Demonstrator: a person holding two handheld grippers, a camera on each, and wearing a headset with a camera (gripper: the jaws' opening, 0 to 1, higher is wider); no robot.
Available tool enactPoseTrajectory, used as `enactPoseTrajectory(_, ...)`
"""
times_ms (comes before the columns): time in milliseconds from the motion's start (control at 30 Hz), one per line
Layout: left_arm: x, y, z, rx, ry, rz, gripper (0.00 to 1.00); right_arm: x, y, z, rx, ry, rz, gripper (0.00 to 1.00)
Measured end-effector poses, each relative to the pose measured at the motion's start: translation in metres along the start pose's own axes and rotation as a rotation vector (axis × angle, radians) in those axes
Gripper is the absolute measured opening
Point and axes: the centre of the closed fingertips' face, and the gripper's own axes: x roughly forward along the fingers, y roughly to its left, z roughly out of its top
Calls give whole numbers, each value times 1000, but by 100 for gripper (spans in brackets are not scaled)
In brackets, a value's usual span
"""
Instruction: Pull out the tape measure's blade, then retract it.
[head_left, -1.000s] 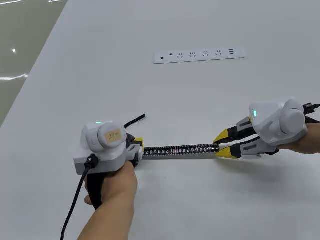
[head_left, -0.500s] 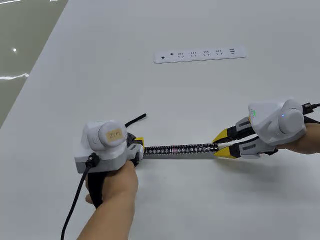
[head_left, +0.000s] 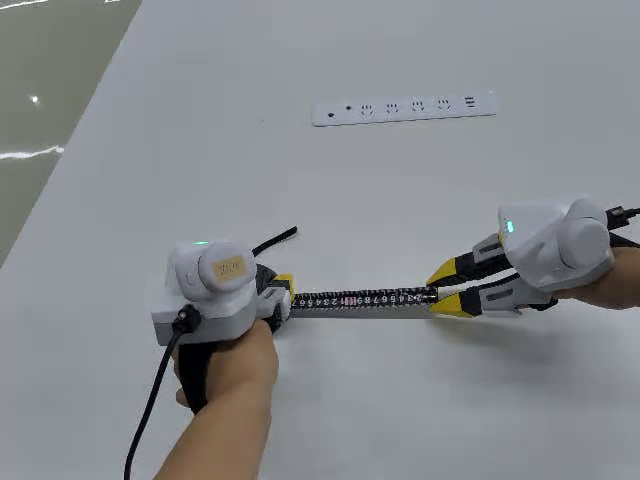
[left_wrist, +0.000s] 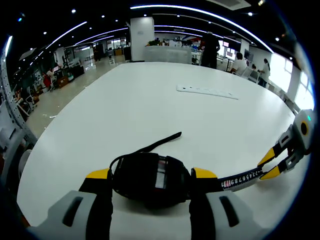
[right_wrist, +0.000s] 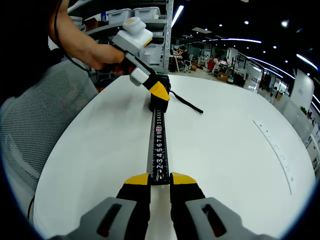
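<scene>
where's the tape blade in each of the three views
Head view: blade lies across the lower centre.
Left gripper view: blade at lower right, leaving the black case.
Right gripper view: blade runs up the centre from the jaws.
Shared landmark: the white power strip.

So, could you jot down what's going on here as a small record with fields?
left tool: shut on the black tape measure case
right tool: shut on the tip of the blade
blade state: pulled out, stretched between the two tools
strap: lying on the white table beside the case
further off: white power strip
</scene>
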Motion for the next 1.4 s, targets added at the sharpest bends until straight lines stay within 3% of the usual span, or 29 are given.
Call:
enactPoseTrajectory(700,-2,0,-1,-21,12,-15,57,8,0,9,-9,-5,5,14)
enactPoseTrajectory(1400,3,6,-2,-42,20,-32,57,17,-1,19,-24,-11,18,14)
